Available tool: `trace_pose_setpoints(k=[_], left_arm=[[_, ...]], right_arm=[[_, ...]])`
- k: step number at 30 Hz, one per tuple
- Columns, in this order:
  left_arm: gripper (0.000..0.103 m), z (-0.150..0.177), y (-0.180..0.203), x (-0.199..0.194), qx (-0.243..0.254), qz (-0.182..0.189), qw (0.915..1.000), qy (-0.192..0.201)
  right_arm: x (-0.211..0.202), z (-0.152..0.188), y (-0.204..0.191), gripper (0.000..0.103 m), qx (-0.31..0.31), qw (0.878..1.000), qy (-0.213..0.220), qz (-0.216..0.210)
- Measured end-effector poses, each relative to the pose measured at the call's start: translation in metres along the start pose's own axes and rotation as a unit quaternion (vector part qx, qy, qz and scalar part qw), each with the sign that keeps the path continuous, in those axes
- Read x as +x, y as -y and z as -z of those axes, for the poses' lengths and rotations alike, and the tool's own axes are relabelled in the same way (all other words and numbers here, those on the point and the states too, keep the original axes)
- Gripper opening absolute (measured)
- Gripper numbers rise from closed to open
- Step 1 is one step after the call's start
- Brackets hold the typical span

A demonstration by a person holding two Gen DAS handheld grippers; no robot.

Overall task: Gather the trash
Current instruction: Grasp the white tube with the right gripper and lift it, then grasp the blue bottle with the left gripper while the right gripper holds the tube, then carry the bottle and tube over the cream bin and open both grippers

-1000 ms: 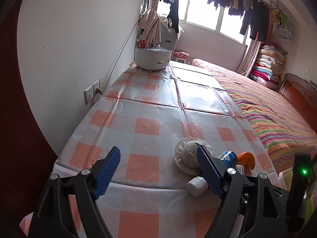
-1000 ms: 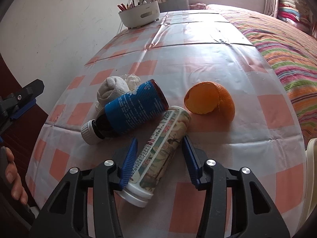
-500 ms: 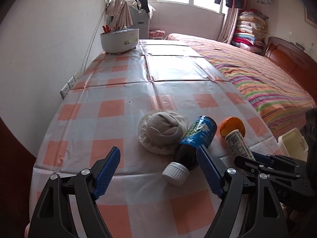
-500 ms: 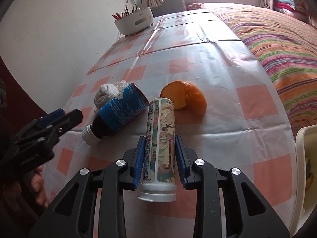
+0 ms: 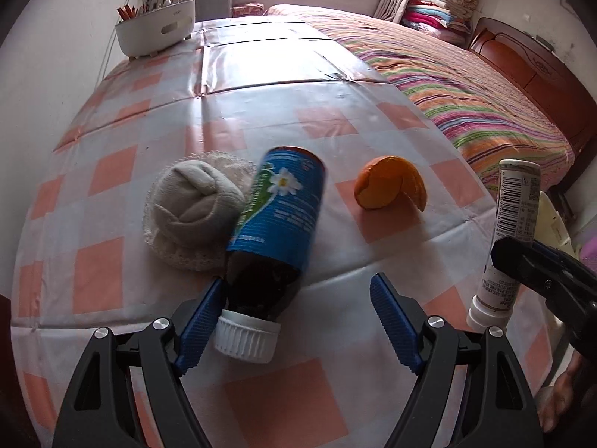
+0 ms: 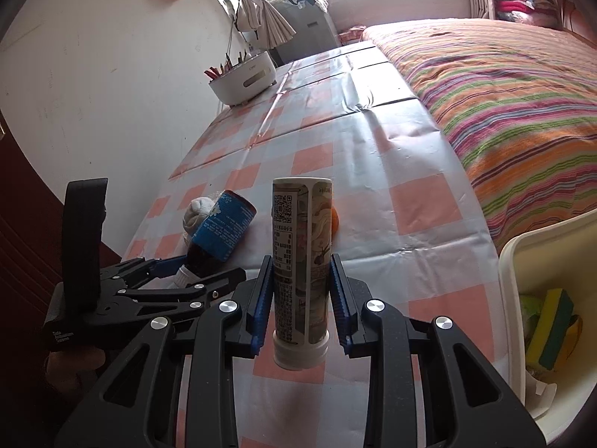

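Right fingers (image 6: 262,300) clamp a tube (image 6: 301,261); left gripper (image 5: 294,321) gapes; bin (image 6: 515,261) holds sponge (image 6: 552,328).

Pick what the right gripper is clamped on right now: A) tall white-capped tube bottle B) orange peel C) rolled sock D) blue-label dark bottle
A: the right gripper is shut on the tall white-capped tube bottle, lifted off the table, while the blue-label dark bottle lies between the open left gripper's fingers.

Trash on a bedside table

A bottle (image 5: 278,224) lies on the table (image 5: 261,74) between a sock (image 5: 194,201) on its left and a peel (image 5: 390,183) on its right; a bin (image 6: 548,261) stands off the table's right edge, a bed (image 5: 447,74) beyond.
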State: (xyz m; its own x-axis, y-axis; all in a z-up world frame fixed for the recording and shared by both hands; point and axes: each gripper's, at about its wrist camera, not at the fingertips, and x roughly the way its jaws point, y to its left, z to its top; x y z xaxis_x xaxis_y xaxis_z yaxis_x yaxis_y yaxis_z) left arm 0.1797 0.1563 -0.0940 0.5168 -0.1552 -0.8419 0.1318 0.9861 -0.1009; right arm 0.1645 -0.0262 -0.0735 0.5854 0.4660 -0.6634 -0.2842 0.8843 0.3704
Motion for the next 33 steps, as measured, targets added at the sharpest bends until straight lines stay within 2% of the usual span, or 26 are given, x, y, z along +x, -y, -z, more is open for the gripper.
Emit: trace_pose_setpoints(k=[2, 6, 11, 15, 16, 17, 19, 25, 33], left_arm=[[0.077, -0.001, 0.004, 0.004, 0.001, 0.012, 0.9999, -0.012], [0.077, -0.009, 0.008, 0.013, 0.004, -0.011, 0.9999, -0.012], [0.077, -0.022, -0.001, 0.019, -0.026, -0.013, 0.9995, -0.015], [0.077, -0.026, -0.010, 0.019, -0.062, 0.003, 0.9981, 0.001], [0.073, -0.026, -0.011, 0.019, -0.068, 0.005, 0.9977, 0.006], [0.060, -0.026, -0.010, 0.019, -0.067, 0.001, 0.9977, 0.009], [0.043, -0.026, -0.009, 0.018, -0.062, -0.010, 0.9980, 0.012], [0.043, -0.022, -0.009, 0.013, -0.074, 0.012, 0.9970, 0.021], [0.043, -0.013, 0.015, -0.008, -0.062, 0.032, 0.9956, 0.064]], right_arm=[[-0.003, 0.000, 0.003, 0.028, 0.003, 1.000, 0.003, 0.000], [-0.008, 0.001, 0.008, 0.028, 0.007, 1.000, 0.008, -0.002], [-0.012, 0.001, 0.010, 0.028, 0.010, 1.000, 0.013, -0.005], [-0.014, 0.001, 0.010, 0.028, 0.011, 1.000, 0.017, -0.007], [-0.014, 0.001, 0.010, 0.028, 0.011, 1.000, 0.017, -0.007], [-0.015, 0.000, 0.011, 0.028, 0.012, 1.000, 0.019, -0.008], [-0.017, 0.000, 0.013, 0.028, 0.013, 1.000, 0.022, -0.007], [-0.023, 0.000, 0.019, 0.028, 0.020, 0.999, 0.031, -0.004], [-0.038, -0.002, 0.030, 0.028, 0.028, 0.998, 0.051, 0.002]])
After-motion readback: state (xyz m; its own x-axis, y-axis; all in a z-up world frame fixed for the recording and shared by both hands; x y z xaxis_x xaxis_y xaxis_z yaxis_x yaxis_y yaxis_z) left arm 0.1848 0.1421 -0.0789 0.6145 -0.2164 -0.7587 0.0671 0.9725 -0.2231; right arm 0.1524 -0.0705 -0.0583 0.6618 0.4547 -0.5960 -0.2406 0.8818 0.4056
